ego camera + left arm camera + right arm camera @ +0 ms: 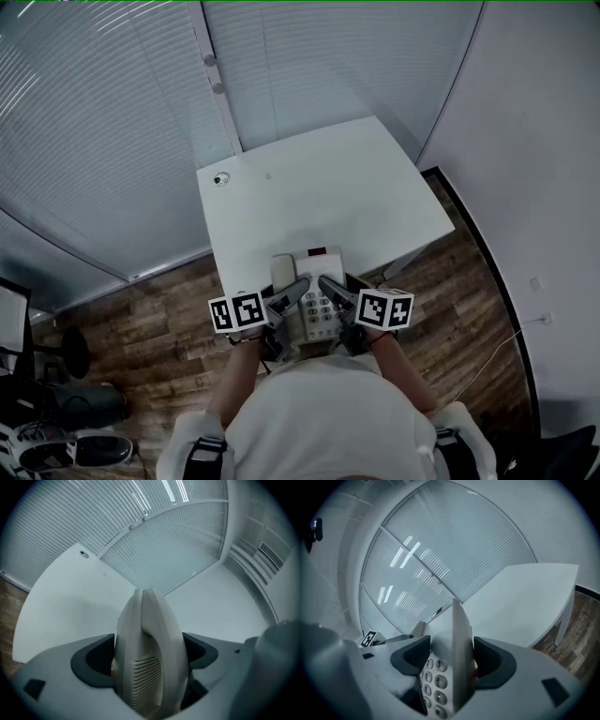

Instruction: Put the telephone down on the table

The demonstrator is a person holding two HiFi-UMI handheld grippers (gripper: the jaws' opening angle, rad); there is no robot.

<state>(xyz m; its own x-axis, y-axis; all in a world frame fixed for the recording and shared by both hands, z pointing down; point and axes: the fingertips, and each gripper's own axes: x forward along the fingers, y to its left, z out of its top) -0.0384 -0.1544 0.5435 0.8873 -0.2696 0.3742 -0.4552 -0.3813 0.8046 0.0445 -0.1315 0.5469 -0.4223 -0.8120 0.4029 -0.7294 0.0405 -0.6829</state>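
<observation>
Two-sided hold keeps the desk telephone (314,314) level: left gripper (289,294) clamped across its handset (147,658) side, right gripper (334,289) clamped on its keypad (433,681) edge. It's at the surface's (319,187) near edge; touchdown can't be confirmed.

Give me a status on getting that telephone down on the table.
Done: the left gripper is clamped on the handset side of the telephone, and the right gripper on its keypad side. In hand: the telephone is held over the near edge of the table, seemingly above the surface. Left: lower it onto the tabletop and open both grippers.
</observation>
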